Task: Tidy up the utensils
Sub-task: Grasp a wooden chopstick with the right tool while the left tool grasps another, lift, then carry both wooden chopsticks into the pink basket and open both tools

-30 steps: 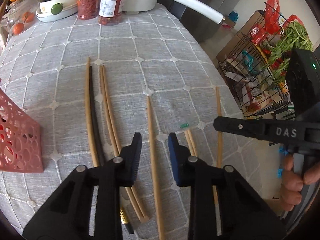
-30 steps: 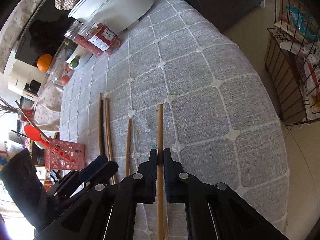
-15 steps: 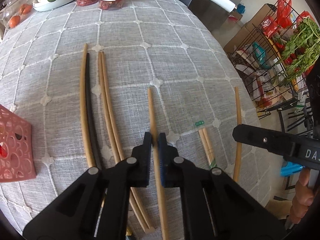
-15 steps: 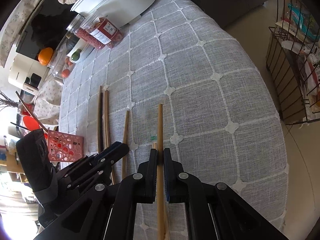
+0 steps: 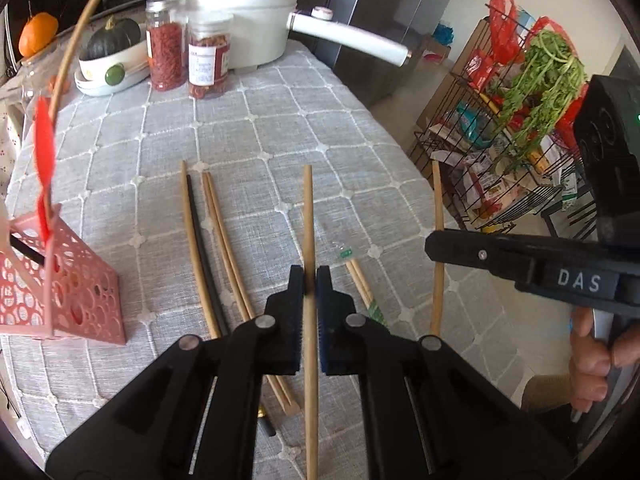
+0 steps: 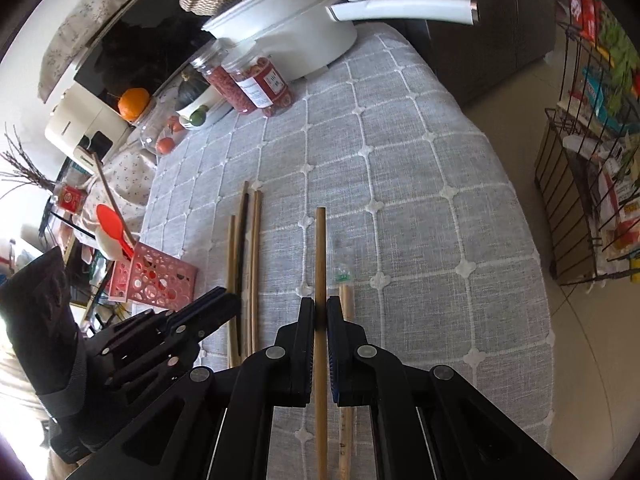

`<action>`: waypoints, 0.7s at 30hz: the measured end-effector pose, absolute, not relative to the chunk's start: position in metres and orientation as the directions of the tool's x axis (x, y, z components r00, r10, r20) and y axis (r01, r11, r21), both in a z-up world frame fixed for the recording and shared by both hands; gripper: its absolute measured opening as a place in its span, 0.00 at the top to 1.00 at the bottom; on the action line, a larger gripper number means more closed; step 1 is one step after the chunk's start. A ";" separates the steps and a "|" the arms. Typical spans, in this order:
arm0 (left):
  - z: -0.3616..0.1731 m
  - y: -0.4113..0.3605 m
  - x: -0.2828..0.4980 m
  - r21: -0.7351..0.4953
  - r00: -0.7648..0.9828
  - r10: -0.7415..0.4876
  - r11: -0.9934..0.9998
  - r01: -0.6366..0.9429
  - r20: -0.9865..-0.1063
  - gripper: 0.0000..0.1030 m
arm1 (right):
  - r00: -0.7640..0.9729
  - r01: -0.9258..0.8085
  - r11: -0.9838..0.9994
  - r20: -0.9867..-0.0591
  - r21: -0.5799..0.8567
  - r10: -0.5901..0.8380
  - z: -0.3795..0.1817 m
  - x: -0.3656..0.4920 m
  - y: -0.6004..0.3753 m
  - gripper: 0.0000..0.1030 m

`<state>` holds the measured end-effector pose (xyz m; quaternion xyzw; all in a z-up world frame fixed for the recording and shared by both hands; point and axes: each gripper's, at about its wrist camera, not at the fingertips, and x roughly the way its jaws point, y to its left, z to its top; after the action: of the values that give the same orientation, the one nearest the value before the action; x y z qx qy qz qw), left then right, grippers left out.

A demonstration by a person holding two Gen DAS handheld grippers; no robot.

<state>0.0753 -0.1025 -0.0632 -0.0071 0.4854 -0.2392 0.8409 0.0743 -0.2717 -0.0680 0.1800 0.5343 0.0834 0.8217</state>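
Each gripper is clenched on a chopstick — the left gripper [image 5: 311, 280] holds one [image 5: 307, 220] that points ahead over the grey-clothed surface [image 5: 280, 128], the right gripper [image 6: 320, 312] another [image 6: 320, 248] likewise. Three more wooden sticks and a black one [image 5: 200, 232] lie on the cloth left of the held pair, near the pink basket [image 5: 80, 288] — a wrapped pair [image 6: 346, 304] lies just right of the right gripper.

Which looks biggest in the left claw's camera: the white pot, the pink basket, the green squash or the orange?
1. White pot
2. Pink basket, though it sits nearer the camera, so that is unsure
3. Green squash
4. Orange, looking smallest, and farther back
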 end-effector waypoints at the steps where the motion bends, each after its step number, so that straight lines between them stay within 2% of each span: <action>1: -0.057 -0.099 0.071 -0.242 0.424 -0.415 0.882 0.404 -0.805 0.93 | 0.431 0.043 0.922 -0.840 0.385 0.330 -0.062 0.072 -0.271 0.94; 14: -0.001 -0.043 0.040 -0.209 0.565 -0.414 0.896 0.391 -0.714 0.93 | 0.580 -0.063 0.926 -0.741 0.372 0.338 -0.002 0.046 -0.252 0.94; 21: 0.034 -0.009 0.025 -0.230 0.679 -0.418 0.907 0.354 -0.603 0.94 | 0.669 -0.122 0.916 -0.650 0.381 0.360 0.031 0.038 -0.234 0.94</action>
<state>0.0254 -0.0095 0.0339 -0.0470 0.3405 -0.2107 0.9151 0.0376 -0.2340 0.0312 0.1545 0.3839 0.1339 0.9005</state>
